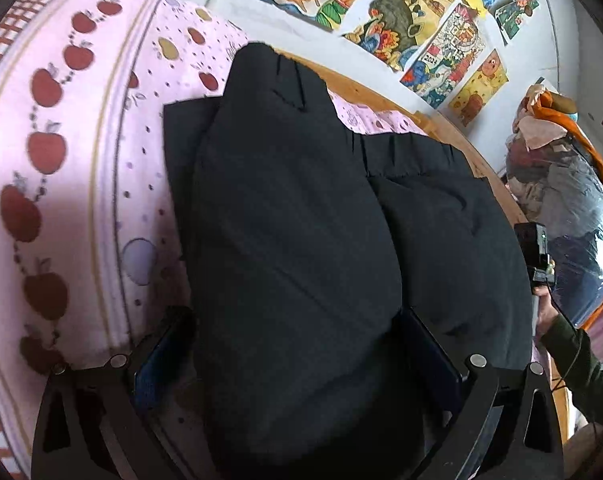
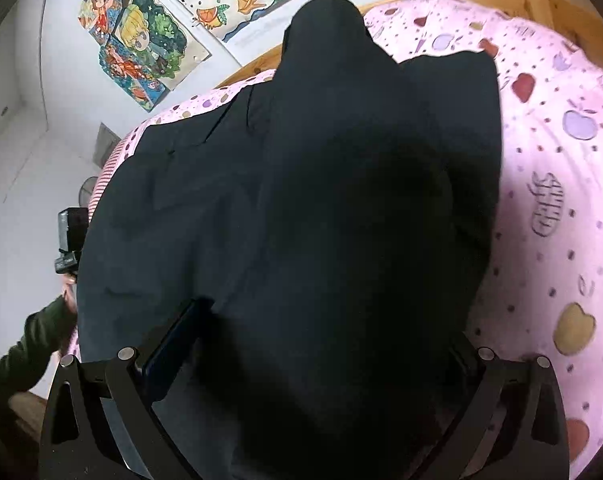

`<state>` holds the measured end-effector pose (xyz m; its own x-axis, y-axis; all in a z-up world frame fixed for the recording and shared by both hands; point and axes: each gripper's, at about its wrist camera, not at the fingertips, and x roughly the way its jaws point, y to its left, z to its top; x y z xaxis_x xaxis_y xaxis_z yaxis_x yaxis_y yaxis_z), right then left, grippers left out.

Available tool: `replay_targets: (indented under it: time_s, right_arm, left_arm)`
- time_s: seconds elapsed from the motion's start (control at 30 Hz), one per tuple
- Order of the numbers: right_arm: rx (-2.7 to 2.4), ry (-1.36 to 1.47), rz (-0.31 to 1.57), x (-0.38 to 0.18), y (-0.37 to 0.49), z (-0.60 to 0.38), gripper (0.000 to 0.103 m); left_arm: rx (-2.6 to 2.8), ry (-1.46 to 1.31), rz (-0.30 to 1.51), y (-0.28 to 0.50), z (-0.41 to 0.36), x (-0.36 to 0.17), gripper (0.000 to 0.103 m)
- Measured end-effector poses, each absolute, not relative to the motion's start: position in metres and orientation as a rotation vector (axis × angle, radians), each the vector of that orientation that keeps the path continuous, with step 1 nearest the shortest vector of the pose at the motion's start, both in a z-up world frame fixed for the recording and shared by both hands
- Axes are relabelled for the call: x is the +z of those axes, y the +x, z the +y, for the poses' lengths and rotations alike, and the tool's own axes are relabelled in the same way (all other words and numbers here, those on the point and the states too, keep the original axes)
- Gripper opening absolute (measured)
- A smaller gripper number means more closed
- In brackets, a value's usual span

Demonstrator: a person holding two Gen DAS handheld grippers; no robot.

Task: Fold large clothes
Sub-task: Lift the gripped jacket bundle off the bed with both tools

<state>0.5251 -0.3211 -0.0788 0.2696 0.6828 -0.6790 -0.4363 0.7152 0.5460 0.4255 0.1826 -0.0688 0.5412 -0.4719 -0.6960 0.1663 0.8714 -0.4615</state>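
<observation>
A large black garment (image 1: pixel 301 208) lies on a bed with a pink fruit-print sheet (image 1: pixel 81 160). A thick fold of it runs up between the fingers of my left gripper (image 1: pixel 297 344), whose jaws stand wide apart around the cloth. In the right wrist view the same black garment (image 2: pixel 321 200) fills the middle, and a fold of it lies between the wide-apart fingers of my right gripper (image 2: pixel 329 344). The cloth hides both grippers' fingertips. The other gripper (image 1: pixel 537 256) shows at the garment's right edge, and likewise at the left edge in the right view (image 2: pixel 69 240).
A wooden bed frame (image 1: pixel 381 96) borders the pink sheet (image 2: pixel 541 160). Colourful drawings (image 1: pixel 381 12) hang on the white wall behind. A clear bag of clothes (image 1: pixel 573 216) stands at the right. A green-sleeved arm (image 2: pixel 25 344) holds the other gripper.
</observation>
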Motion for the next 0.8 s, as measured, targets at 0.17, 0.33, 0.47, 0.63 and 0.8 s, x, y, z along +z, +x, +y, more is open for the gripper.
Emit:
replay_targets:
  time_s: [0.17, 0.33, 0.47, 0.63, 0.8]
  right_arm:
    - [0.799, 0.300, 1.076, -0.086, 0.534, -0.316, 0.102]
    - [0.825, 0.335, 1.071, -0.090, 0.538, -0.314, 0.102]
    - [0.816, 0.327, 1.066, -0.091, 0.536, -0.311, 0.102]
    - [0.808, 0.316, 1.045, -0.093, 0.530, -0.316, 0.102]
    - [0.804, 0.323, 1.020, -0.094, 0.530, -0.320, 0.102]
  left_arm:
    - [-0.432, -0.388, 0.951, 0.437, 0.175, -0.077, 0.103]
    - [-0.471, -0.412, 0.961, 0.441, 0.173, -0.083, 0.103]
    - [-0.476, -0.418, 0.959, 0.442, 0.171, -0.083, 0.103]
    - [-0.483, -0.427, 0.943, 0.441, 0.174, -0.085, 0.103]
    - [-0.485, -0.431, 0.944, 0.442, 0.177, -0.086, 0.103]
